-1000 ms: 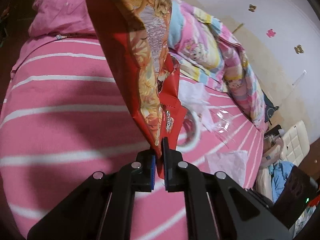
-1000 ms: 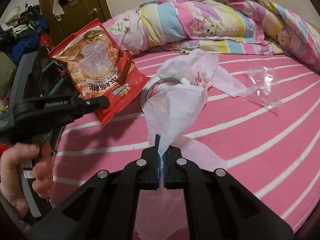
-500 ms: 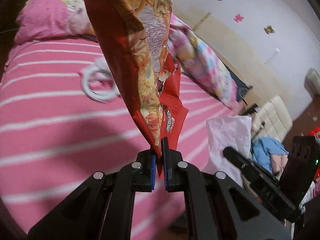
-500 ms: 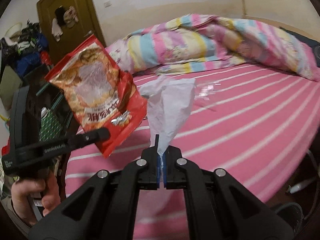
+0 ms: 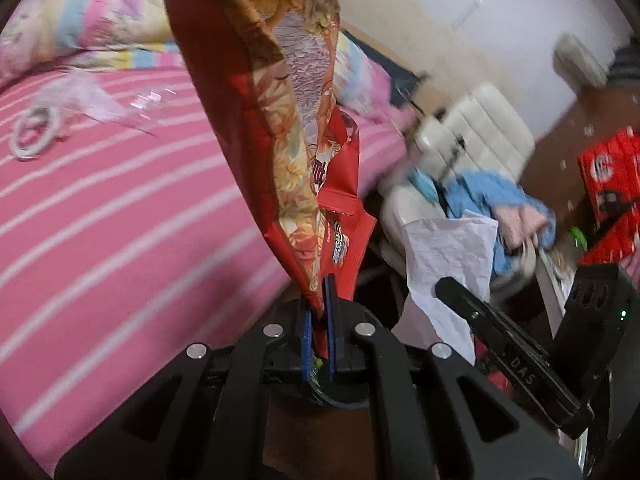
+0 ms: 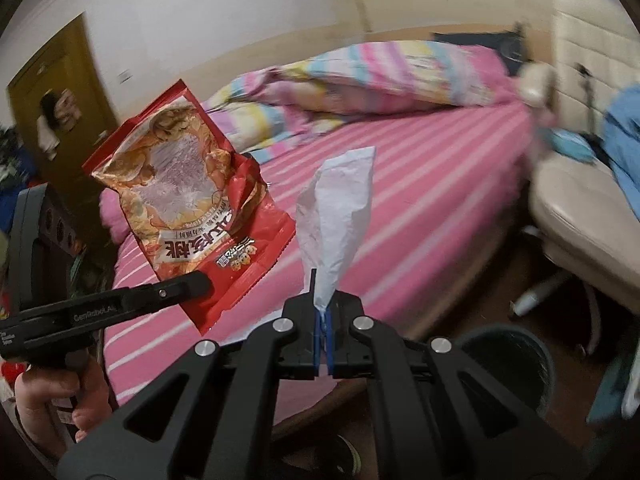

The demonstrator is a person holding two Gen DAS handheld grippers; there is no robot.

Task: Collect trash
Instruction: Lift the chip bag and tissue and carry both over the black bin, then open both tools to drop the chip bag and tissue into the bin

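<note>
Holding trash in both hands, a person stands at the foot of a bed [image 6: 420, 184] with a pink striped sheet. The left tool [image 5: 318, 320] is clamped on the bottom corner of a red snack bag [image 5: 256, 120], which stands up from the jaws and leans across the view; seen from the right wrist, the same bag [image 6: 188, 204] hangs in the air above the bed edge, crumpled and showing its printed front. The right tool [image 6: 323, 312] is closed on the twisted end of a white tissue [image 6: 340, 208], which rises from the jaws in a loose cone. Both pieces are clear of the bed. A dark round bin [image 6: 508, 364] sits on the floor low in the right view, just beyond the right tool. More litter lies back on the sheet: a white ring [image 5: 34, 136] and a clear wrapper [image 5: 136, 108], blurred. A cream chair [image 5: 480, 132] with blue clothing stands past the bed. The bag looks light, empty and crinkly, with a slick film surface, so a pinch at a sealed seam or corner, as here, seems the safest hold; gripped mid-panel, it may slide. The tissue looks almost weightless, soft and easy to tear, so a gathered bunch should hold better than a single edge. Neither is likely to drop cleanly; each may cling to the pads or drift on release.
</note>
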